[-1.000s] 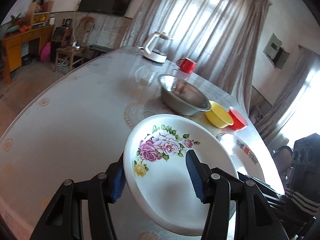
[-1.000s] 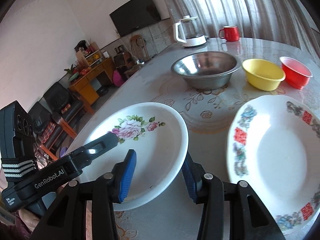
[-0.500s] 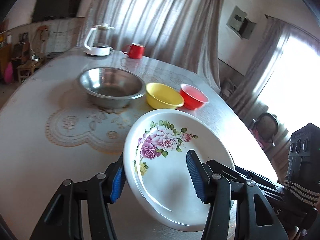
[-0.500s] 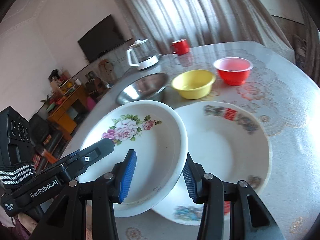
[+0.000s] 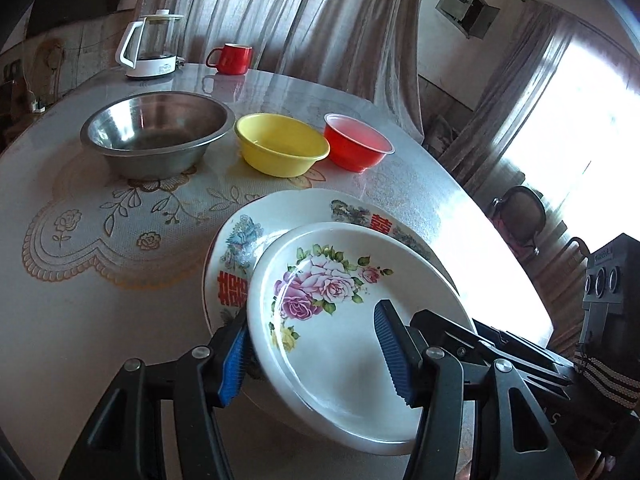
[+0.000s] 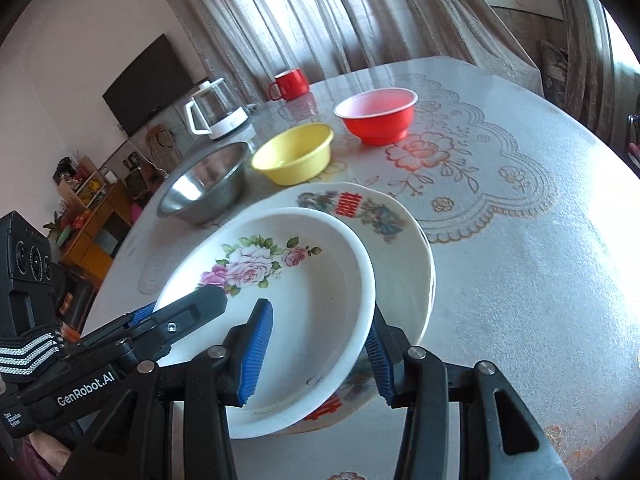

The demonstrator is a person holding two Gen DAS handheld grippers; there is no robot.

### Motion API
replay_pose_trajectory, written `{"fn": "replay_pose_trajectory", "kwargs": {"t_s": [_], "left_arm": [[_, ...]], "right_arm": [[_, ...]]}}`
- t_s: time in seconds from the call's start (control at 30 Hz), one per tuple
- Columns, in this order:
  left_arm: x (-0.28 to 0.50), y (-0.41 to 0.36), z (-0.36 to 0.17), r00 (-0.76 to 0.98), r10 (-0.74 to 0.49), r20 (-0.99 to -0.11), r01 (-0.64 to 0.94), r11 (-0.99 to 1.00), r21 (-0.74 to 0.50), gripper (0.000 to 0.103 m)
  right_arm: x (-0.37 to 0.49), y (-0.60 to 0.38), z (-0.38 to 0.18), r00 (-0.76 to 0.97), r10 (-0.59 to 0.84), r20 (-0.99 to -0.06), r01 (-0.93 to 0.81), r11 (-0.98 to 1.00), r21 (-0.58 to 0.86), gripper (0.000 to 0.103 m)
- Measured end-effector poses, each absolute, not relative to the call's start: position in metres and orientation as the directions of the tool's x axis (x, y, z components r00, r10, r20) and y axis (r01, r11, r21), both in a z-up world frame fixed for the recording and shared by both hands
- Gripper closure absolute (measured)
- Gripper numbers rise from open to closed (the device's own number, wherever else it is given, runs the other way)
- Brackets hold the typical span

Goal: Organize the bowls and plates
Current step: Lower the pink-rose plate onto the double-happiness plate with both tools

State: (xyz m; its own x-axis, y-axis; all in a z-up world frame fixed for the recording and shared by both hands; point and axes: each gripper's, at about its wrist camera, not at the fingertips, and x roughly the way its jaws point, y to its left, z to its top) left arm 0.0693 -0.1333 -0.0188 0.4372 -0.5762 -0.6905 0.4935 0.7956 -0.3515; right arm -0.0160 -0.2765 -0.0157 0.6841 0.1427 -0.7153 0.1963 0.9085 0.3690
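I am gripping the white rose-patterned plate from both sides: my left gripper is pinching its left rim and my right gripper its right rim. The plate is hanging tilted over the larger white plate with red characters, which is lying on the lace-patterned table.
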Motion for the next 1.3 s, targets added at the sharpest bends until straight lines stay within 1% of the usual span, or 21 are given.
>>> {"fn": "replay_pose_trajectory", "kwargs": {"t_s": [0.2,0.3,0.37,0.57,0.8,0.97,1.13,1.3], "left_arm": [[0.068,-0.135,-0.018,0.439,-0.572,-0.693,0.496,0.798,-0.343,0.045],[0.067,-0.134,-0.018,0.437,-0.577,-0.69,0.499,0.794,-0.347,0.043],[0.066,-0.134,-0.018,0.44,-0.574,-0.691,0.501,0.795,-0.341,0.041],[0.063,-0.133,-0.016,0.441,-0.576,-0.688,0.501,0.794,-0.344,0.04],[0.06,-0.13,-0.015,0.434,-0.586,-0.685,0.498,0.789,-0.359,0.038],[0.054,-0.129,-0.013,0.458,-0.574,-0.679,0.503,0.797,-0.334,0.035],[0.054,-0.127,-0.014,0.453,-0.58,-0.677,0.509,0.792,-0.338,0.035],[0.054,-0.126,-0.013,0.459,-0.577,-0.676,0.507,0.795,-0.334,0.035]], "right_arm": [[-0.016,-0.276,-0.018,0.689,0.106,-0.717,0.196,0.925,0.325,0.056],[-0.015,-0.275,-0.017,0.69,0.094,-0.718,0.198,0.929,0.312,0.056],[-0.015,-0.273,-0.018,0.692,0.079,-0.718,0.193,0.938,0.289,0.056],[-0.014,-0.268,-0.016,0.693,0.021,-0.721,0.196,0.956,0.216,0.056],[-0.014,-0.269,-0.015,0.693,0.013,-0.721,0.203,0.956,0.213,0.056],[-0.016,-0.269,-0.014,0.694,-0.015,-0.72,0.219,0.957,0.192,0.056],[-0.016,-0.263,-0.014,0.691,-0.037,-0.722,0.208,0.966,0.15,0.055],[-0.016,-0.263,-0.014,0.691,-0.027,-0.722,0.203,0.967,0.157,0.055]]}}
